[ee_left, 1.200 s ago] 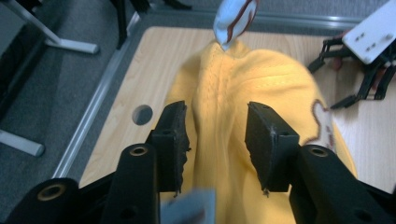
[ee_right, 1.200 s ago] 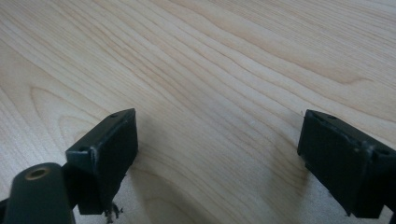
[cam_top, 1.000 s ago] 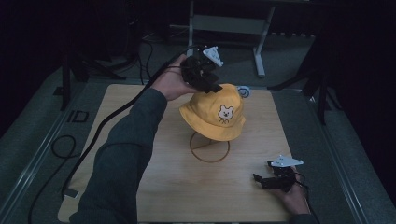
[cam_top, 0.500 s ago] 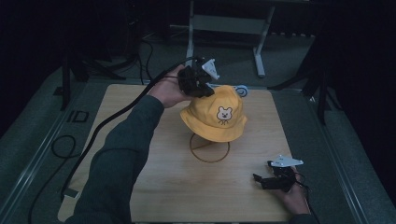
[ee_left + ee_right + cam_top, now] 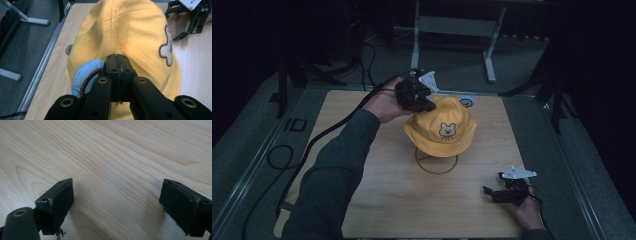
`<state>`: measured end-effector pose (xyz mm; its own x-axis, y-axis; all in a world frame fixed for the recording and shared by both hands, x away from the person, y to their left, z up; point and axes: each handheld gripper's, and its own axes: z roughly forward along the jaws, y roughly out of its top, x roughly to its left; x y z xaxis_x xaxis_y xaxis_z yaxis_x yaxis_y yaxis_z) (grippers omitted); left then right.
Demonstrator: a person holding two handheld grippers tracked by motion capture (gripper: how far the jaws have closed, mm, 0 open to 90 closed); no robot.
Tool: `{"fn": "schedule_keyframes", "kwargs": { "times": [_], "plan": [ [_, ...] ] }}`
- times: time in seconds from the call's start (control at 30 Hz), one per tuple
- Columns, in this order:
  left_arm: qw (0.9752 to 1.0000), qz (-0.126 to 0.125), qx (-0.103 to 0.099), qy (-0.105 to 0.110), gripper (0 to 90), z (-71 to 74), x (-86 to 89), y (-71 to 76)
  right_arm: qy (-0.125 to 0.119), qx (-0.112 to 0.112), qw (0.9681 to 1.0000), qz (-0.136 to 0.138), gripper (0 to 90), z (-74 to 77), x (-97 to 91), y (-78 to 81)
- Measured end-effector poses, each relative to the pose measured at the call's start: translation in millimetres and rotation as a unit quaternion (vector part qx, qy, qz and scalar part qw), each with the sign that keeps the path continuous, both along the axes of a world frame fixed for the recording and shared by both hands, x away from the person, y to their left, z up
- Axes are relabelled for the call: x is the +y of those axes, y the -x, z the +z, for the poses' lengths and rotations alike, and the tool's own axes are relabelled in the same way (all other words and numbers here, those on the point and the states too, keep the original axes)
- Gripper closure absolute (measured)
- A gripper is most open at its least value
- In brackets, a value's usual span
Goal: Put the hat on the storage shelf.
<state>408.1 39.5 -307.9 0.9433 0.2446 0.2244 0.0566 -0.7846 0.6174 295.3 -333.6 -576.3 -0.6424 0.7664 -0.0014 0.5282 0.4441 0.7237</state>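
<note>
Pinching the hat [image 5: 443, 128] at its far-left crown, the left gripper [image 5: 414, 95] has its jaws pressed together; in the left gripper view [image 5: 117, 75] the pads meet at a thin seam right against the yellow fabric, so probably a fold of cloth is nipped between them, though the fold itself is hidden. Hat sits mid-table on a wire stand [image 5: 436, 160], bear patch [image 5: 447, 130] facing near. Stand's ring base rests on the wood just below the brim.

Blue flap [image 5: 85, 75] with brown stitching shows left of the jaws at the brim edge; can't tell if it's a lining or a separate piece.

Grip is high on the crown, not the brim: my read is that lifting from there lets the hat come straight up off the stand without snagging the wire.

Right gripper [image 5: 508, 190] is parked near-right on the table [image 5: 377, 200], well apart from the hat, jaws spread wide [image 5: 115, 202] with bare wood between them. Looks idle, kept out of the left arm's path and ready to take the brim or steady the stand.

Risk: a thin pinch could slip, or the stand could tip as the hat lifts.
</note>
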Motion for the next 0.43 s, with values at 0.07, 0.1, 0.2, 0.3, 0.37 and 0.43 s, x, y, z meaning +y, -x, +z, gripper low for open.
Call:
{"fn": "schedule_keyframes", "kwargs": {
  "times": [0.07, 0.1, 0.2, 0.3, 0.37, 0.43],
  "plan": [
    [0.9999, -0.004, 0.001, 0.015, 86.2, 3.2, 3.8, 2.5, 0.000, 0.000, 1.0000, 0.000, 12.1, 0.0, 0.0, 0.0],
    [0.9998, -0.004, -0.001, 0.020, 85.1, 5.2, 6.2, 3.5, 0.000, 0.000, 1.0000, 0.000, 12.1, 0.0, 0.0, 0.0],
    [0.9994, -0.004, -0.004, 0.033, 81.0, 11.4, 14.7, 6.3, 0.000, 0.000, 1.0000, 0.000, 12.1, 0.0, 0.0, 0.0],
    [0.9989, -0.001, -0.007, 0.047, 79.0, 16.0, 23.2, 9.1, 0.000, 0.000, 1.0000, 0.000, 12.1, 0.0, 0.0, 0.0],
    [0.9987, 0.005, -0.011, 0.049, 78.3, 18.4, 28.8, 9.7, 0.000, 0.000, 1.0000, 0.000, 12.1, 0.0, 0.0, 0.0],
    [0.9984, 0.011, -0.015, 0.053, 77.4, 19.5, 32.9, 10.1, 0.000, 0.000, 1.0000, 0.000, 12.1, 0.0, 0.0, 0.0]
  ]
}}
